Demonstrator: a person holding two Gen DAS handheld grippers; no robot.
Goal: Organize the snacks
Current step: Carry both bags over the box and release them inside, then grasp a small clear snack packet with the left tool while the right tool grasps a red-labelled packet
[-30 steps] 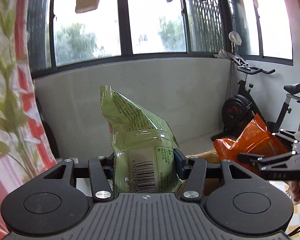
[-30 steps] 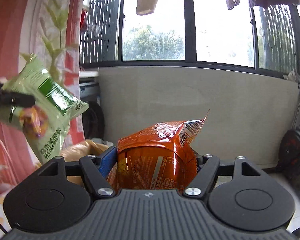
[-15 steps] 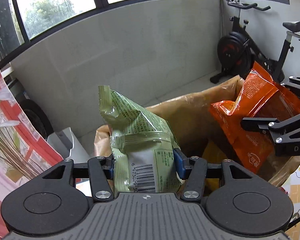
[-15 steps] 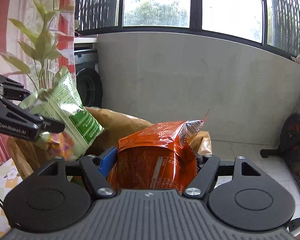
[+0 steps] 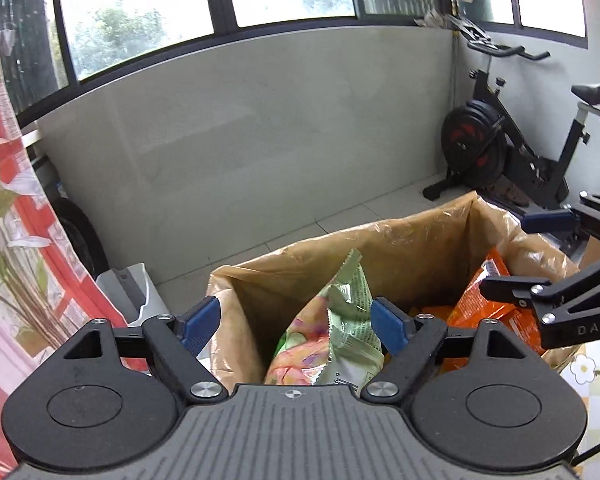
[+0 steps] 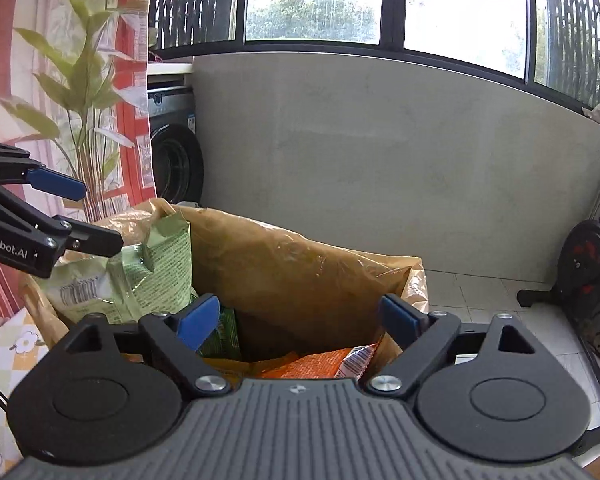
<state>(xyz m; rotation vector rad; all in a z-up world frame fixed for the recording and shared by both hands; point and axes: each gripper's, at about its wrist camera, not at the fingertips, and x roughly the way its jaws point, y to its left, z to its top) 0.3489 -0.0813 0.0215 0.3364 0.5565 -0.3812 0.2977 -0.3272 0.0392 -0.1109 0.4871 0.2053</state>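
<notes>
While our left gripper (image 5: 296, 320) hangs over the open brown bag (image 5: 400, 232), its fingers (image 5: 200, 322) are spreading and no longer press the green snack packet (image 5: 340, 332). The packet stands tilted between them, its crimped top leaning toward the right finger, its lower end already inside the bag. We judge the first risk here: the foil may catch on that right finger as we draw back and get dragged up over the rim. The bag's left wall lies just behind our left finger, so a careless retreat could also hook the thin plastic and pull the whole bag sideways.

Moving right, the orange snack packet (image 6: 320, 364) lies below and between the fingers (image 6: 400, 318) of our right gripper (image 6: 300, 316), down in the bag and clear of both pads. These fingers are also opening, with nothing gripped. The bag's far right corner sits just behind the right finger, and we think snagging it is the likeliest slip on this side.

Both grippers crowd the same mouth of the bag, so we could knock them together when lifting out. The bag looks soft and unsupported; we cannot tell what holds it upright on the surface (image 6: 4, 352), and a nudge might collapse it.
</notes>
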